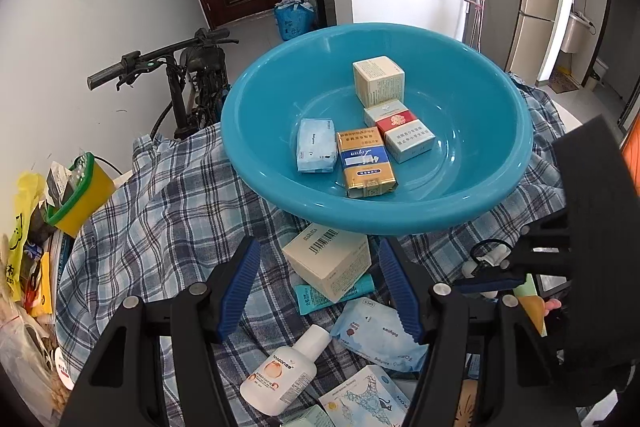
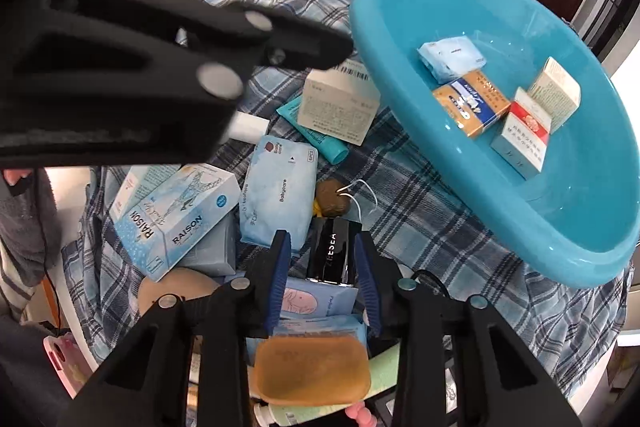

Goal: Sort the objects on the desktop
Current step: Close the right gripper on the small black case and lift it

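Evidently, the black box point(image 2: 332, 253) is clamped between the closed fingers of the right gripper point(image 2: 322, 267) amid the tabletop clutter, presumably for the blue basin point(image 2: 400, 39), while the left gripper point(image 1: 318, 283) is held open around the cream carton point(image 1: 332, 259).

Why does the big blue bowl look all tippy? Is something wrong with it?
Yes, the blue basin sits crooked: its near rim rests on the cream box instead of lying flat on the checked cloth. The packets inside have gathered in its lower part. Nothing looks spilled or broken.
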Demonstrator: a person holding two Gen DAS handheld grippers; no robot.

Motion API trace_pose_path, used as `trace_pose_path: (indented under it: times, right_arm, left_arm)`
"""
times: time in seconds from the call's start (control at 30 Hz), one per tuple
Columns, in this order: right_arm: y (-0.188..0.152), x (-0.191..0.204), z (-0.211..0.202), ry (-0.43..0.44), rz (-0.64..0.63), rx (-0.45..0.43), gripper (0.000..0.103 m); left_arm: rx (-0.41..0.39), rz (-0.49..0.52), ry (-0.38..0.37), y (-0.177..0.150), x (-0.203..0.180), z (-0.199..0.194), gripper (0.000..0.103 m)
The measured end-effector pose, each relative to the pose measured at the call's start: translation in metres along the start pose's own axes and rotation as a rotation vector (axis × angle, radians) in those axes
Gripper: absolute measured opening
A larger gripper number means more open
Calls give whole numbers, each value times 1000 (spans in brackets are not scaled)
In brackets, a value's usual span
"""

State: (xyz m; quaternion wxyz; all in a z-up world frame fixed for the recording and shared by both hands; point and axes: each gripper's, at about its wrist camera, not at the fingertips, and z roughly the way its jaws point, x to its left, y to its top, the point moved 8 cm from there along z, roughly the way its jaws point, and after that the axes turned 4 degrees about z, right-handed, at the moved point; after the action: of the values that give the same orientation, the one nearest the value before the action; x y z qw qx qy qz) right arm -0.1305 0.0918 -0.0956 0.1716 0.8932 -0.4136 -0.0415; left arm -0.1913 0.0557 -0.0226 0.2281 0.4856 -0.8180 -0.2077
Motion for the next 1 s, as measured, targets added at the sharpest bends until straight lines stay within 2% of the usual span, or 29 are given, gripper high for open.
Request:
trace_pose_path:
  times: [0.07, 0.17, 0.47, 0.57, 0.67, 0.83, 0.9, 1.0]
  right_arm:
    - [1, -1, 9, 29, 27, 9, 24]
    - [2, -5, 11, 21, 44, 2, 23]
    - [-6, -8, 16, -39, 28, 18, 23]
    - [-8, -5, 17, -46, 17, 16, 28]
    - [-5, -9, 27, -39, 13, 56, 31]
    - [-10, -7, 35, -93, -7, 80, 30]
    - [-12, -2, 35, -112, -33, 78, 29]
    - [-10, 4, 25, -89, -37, 50, 29]
  left_arm:
    - [2, 0, 38, 0, 5, 0, 65]
    - [9, -13, 31, -1, 11, 2, 65]
    - [7, -110, 54, -2, 45, -1, 65]
    - [10, -132, 50, -2, 51, -1, 65]
    - [9, -147, 53, -2, 54, -1, 66]
    - [7, -137, 52, -2, 50, -2, 66]
    - [5, -135, 52, -1, 49, -2, 66]
    - [-5, -137, 56, 1, 48, -5, 66]
